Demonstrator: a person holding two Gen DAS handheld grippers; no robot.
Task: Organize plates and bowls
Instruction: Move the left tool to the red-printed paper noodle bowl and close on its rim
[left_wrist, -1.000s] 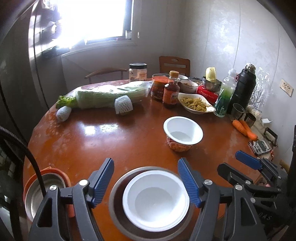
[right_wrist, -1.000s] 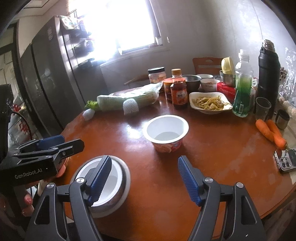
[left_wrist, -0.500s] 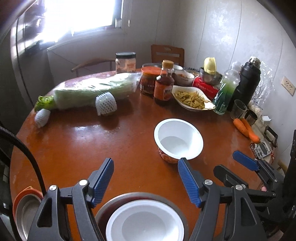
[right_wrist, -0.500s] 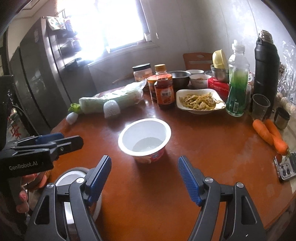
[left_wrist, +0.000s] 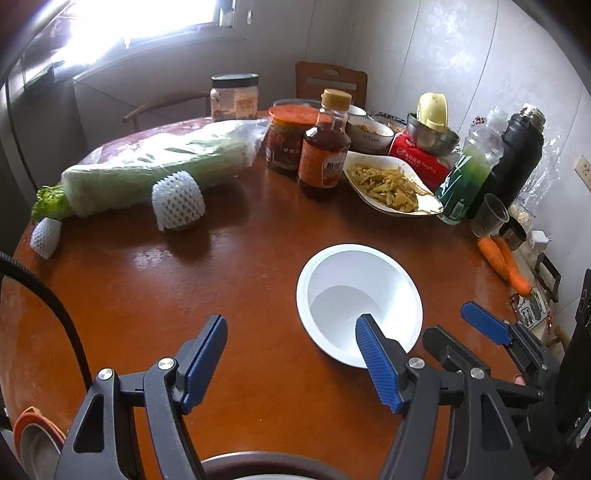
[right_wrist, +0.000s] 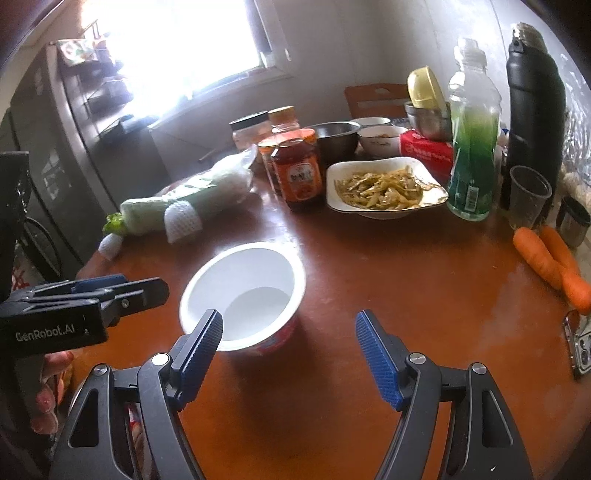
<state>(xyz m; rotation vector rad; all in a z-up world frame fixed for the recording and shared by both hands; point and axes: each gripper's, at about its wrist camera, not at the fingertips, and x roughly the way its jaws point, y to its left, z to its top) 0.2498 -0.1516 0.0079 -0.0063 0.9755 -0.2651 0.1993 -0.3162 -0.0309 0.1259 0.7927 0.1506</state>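
Your left gripper (left_wrist: 291, 354) hangs over the brown round table (left_wrist: 221, 295) with its blue-padded jaws spread apart and nothing between them. Just below it, at the near edge, the rim of a grey plate (left_wrist: 258, 458) peeks into view, and an orange-rimmed metal bowl (left_wrist: 29, 435) sits off the table's left edge.

Your right gripper (right_wrist: 290, 350) is likewise spread wide and grips nothing. The white paper bowl (right_wrist: 243, 291) with the red printed side stands upright on the table just ahead; your right gripper's left pad overlaps its near rim in that view, though you cannot tell whether it touches. In the left wrist view the same bowl lies ahead and to the right, between your two grippers.

Further on, a white dish of yellow-green vegetable strips (right_wrist: 384, 188) rests beside a brown sauce bottle (right_wrist: 301, 173). A wrapped cabbage (left_wrist: 159, 166) lies to the left, two carrots (right_wrist: 554, 258) to the right. At the back stand a green drink bottle (right_wrist: 472, 140) and a black flask (right_wrist: 535, 103).
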